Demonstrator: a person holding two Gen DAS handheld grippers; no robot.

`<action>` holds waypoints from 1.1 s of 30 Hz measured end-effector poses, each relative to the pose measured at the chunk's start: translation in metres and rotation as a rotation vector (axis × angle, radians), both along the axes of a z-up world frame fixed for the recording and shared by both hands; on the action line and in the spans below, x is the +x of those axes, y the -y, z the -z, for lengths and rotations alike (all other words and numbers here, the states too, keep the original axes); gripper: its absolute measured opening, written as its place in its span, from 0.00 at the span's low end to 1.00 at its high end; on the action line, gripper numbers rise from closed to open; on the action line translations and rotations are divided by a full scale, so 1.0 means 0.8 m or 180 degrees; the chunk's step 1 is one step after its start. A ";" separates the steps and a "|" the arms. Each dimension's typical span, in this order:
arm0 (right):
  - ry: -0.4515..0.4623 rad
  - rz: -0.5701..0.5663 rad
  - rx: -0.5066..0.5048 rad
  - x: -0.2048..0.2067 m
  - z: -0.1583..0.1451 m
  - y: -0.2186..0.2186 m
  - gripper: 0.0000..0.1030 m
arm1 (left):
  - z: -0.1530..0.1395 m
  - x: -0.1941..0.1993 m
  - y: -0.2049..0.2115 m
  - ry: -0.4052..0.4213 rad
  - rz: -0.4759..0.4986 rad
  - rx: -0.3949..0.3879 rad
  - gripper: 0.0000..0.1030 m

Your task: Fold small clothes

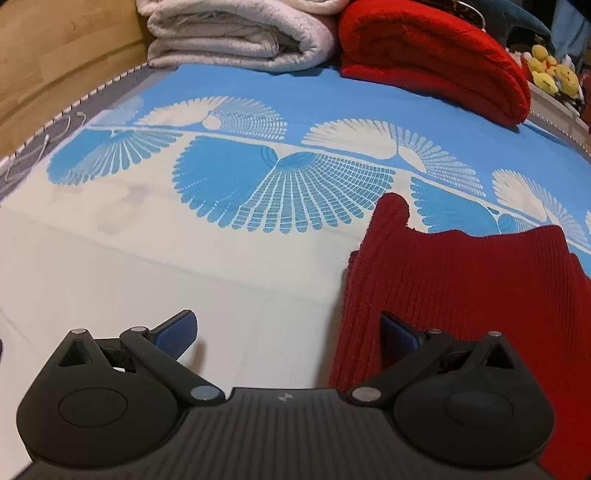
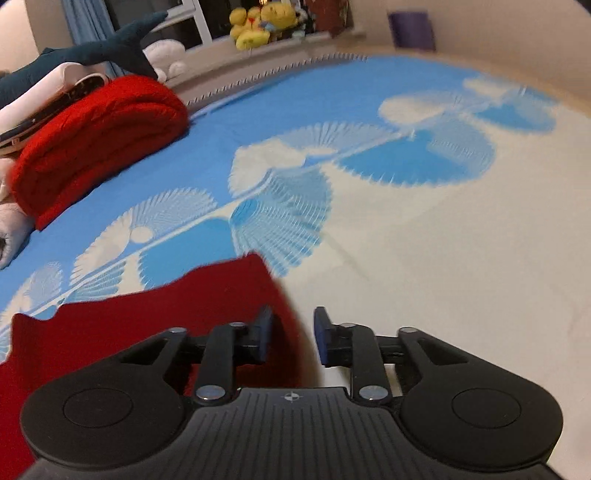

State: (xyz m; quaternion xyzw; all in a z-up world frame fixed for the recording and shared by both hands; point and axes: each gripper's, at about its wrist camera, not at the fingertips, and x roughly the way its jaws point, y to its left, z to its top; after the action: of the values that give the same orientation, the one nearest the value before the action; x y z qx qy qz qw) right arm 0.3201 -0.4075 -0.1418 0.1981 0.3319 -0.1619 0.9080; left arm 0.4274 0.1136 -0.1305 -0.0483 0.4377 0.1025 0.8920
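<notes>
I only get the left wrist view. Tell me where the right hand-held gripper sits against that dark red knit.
Observer: The right hand-held gripper straddles the dark red knit at the edge on its own side.
Operator: Report its jaws.
Observer: Narrowly apart. One fingertip is over the knit, the other over the sheet, and no pinch shows.
Operator: Name anything past the bed's far end.
Observer: A purple object by the wall, too blurred to identify.

Ribbed dark red knit garment, smooth printed bedsheet.
</notes>
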 end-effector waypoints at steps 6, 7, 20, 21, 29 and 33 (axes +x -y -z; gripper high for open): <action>0.0321 -0.0153 -0.0038 -0.035 -0.042 -0.013 0.37 | -0.025 -0.035 0.006 0.0109 0.0126 -0.0075 1.00; 0.0367 -0.0180 -0.0003 -0.045 -0.050 -0.017 0.40 | -0.032 -0.047 0.007 0.0127 0.0162 -0.0131 1.00; 0.0406 -0.0838 0.0468 -0.223 -0.070 -0.086 0.69 | -0.061 -0.220 -0.010 0.0194 0.0059 -0.0496 1.00; 0.0328 -0.0880 0.0473 -0.226 -0.065 -0.085 0.72 | -0.052 -0.227 -0.015 0.0133 0.0009 -0.0469 1.00; 0.0118 -0.0746 0.0301 -0.220 -0.043 -0.068 0.69 | -0.031 -0.224 -0.032 0.0119 0.0057 -0.0973 1.00; 0.0243 -0.1035 0.0312 -0.209 -0.042 -0.083 0.57 | -0.017 -0.203 -0.015 -0.0089 0.0092 -0.0538 1.00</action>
State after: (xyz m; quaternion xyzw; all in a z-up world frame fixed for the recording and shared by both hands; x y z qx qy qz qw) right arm 0.1532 -0.3408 -0.1081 0.1919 0.3323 0.0113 0.9234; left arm 0.2650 0.1257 -0.1166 -0.1155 0.4578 0.0530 0.8799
